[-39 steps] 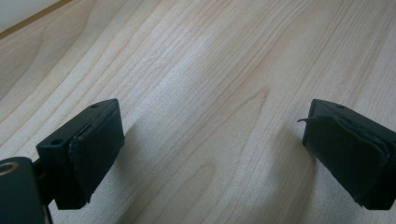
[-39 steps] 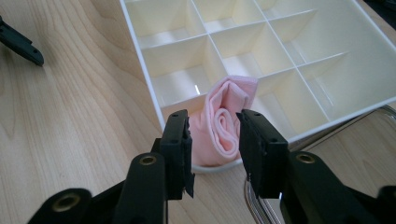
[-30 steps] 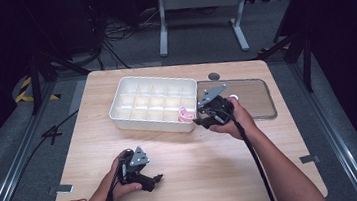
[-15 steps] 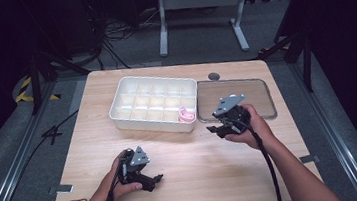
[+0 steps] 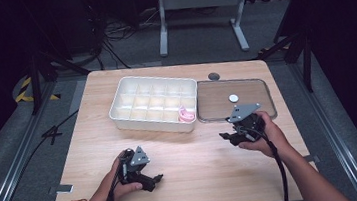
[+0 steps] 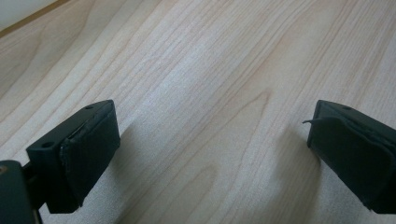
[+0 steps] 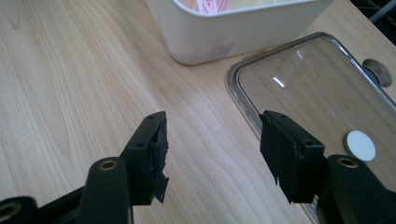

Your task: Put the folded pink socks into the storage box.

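High view: white compartment tray sits mid-desk toward the far edge, w/ a pink item in its near-right corner compartment; a clear lid lies flat just right of the tray, a small white disc on it. Right gripper is held by the person's right hand at the lid's near edge, apart from the tray; left gripper rests low near the desk's near edge, well apart from the tray. Left gripper view: jaws stand wide, only bare wood desk between them. Right gripper view: jaws have just been opening, now fairly wide, nothing between them; they point at the tray's rounded corner, pink item just visible inside, lid & disc to the right.
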Action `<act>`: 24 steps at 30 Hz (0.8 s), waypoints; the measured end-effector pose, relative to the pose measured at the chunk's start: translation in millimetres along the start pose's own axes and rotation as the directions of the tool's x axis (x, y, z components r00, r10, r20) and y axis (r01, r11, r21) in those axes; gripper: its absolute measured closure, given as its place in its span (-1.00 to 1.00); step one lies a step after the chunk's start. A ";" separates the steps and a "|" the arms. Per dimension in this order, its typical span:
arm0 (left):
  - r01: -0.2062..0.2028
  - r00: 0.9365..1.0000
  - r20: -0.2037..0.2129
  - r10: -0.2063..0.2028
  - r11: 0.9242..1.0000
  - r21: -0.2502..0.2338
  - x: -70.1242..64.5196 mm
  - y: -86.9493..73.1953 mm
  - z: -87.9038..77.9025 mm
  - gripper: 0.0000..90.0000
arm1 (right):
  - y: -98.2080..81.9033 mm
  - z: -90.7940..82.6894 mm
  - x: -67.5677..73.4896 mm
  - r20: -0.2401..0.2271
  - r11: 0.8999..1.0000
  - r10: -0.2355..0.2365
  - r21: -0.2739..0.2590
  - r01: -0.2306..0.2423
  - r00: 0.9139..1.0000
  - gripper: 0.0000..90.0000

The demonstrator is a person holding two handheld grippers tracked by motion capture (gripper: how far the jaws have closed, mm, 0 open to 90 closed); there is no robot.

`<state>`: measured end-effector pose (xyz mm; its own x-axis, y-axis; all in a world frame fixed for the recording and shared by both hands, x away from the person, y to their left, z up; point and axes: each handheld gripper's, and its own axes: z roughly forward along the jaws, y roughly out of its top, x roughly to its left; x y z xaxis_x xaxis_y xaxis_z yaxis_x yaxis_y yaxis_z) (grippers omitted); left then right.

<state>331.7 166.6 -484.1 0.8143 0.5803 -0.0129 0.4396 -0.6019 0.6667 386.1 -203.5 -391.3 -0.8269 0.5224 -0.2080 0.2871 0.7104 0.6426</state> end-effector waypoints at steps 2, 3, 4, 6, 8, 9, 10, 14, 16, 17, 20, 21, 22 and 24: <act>0.000 1.000 0.001 0.000 1.000 -0.002 0.1 0.0 0.1 -0.94 | -4.5 -1.5 1.4 0.008 1.000 -0.004 0.003 0.004 1.000 -0.06; 0.000 1.000 0.000 0.000 1.000 -0.001 0.1 0.0 0.1 -0.94 | -7.4 -2.2 1.6 0.008 1.000 -0.014 0.006 0.014 1.000 -0.07; -0.001 1.000 0.000 0.001 1.000 -0.002 0.1 0.0 0.1 -0.95 | -9.7 -3.2 2.3 0.011 1.000 -0.016 0.010 0.016 1.000 -0.07; 0.000 1.000 0.000 0.000 1.000 -0.002 0.0 0.0 0.1 -0.95 | -14.5 -4.8 3.4 0.009 1.000 -0.011 0.012 0.011 1.000 -0.07; 0.000 1.000 0.000 0.000 1.000 -0.001 0.1 0.0 0.1 -0.95 | -19.5 -6.6 4.0 0.014 1.000 -0.013 0.012 0.013 1.000 -0.07; 0.000 1.000 -0.001 0.000 1.000 -0.001 0.1 0.0 0.1 -0.95 | -21.2 -7.1 4.6 0.012 1.000 -0.010 0.013 0.010 1.000 -0.08; 0.000 1.000 0.000 0.000 1.000 -0.003 0.0 0.0 0.2 -0.95 | -24.3 -7.9 5.0 0.010 1.000 -0.015 0.012 0.015 1.000 -0.08; 0.005 1.000 0.003 -0.005 1.000 -0.003 -0.2 -0.1 0.5 -0.95 | -34.2 -11.1 7.0 0.015 1.000 -0.018 0.016 0.017 1.000 -0.09; 0.005 1.000 0.003 -0.005 1.000 -0.003 -0.2 -0.1 0.5 -0.95 | -39.4 -12.4 8.2 0.010 1.000 -0.018 0.016 0.017 1.000 -0.08; 0.004 1.000 0.003 -0.004 1.000 -0.003 -0.2 0.0 0.5 -0.95 | -42.1 -12.9 8.4 0.009 1.000 -0.018 0.015 0.018 1.000 -0.07; 0.005 1.000 0.002 -0.005 1.000 -0.003 -0.2 0.0 0.6 -0.95 | -50.8 -14.6 8.6 0.014 1.000 -0.012 0.013 0.011 1.000 -0.09; 0.005 1.000 0.002 -0.005 1.000 -0.003 -0.2 0.0 0.6 -0.95 | -50.8 -14.6 8.6 0.014 1.000 -0.012 0.013 0.011 1.000 -0.09; 0.005 1.000 0.001 -0.005 1.000 -0.002 -0.2 0.0 0.4 -0.95 | -56.3 -15.2 8.9 0.012 1.000 0.006 0.004 -0.006 1.000 -0.09; 0.005 1.000 0.000 -0.005 1.000 -0.001 -0.2 0.0 0.4 -0.95 | -59.1 -15.6 9.1 0.013 1.000 0.008 0.004 -0.008 1.000 -0.09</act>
<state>331.6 166.2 -484.4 0.8121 0.5833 -0.0164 0.4432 -0.5983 0.6675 354.1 -248.1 -419.6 -0.8183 0.5343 -0.2119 0.2958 0.7076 0.6417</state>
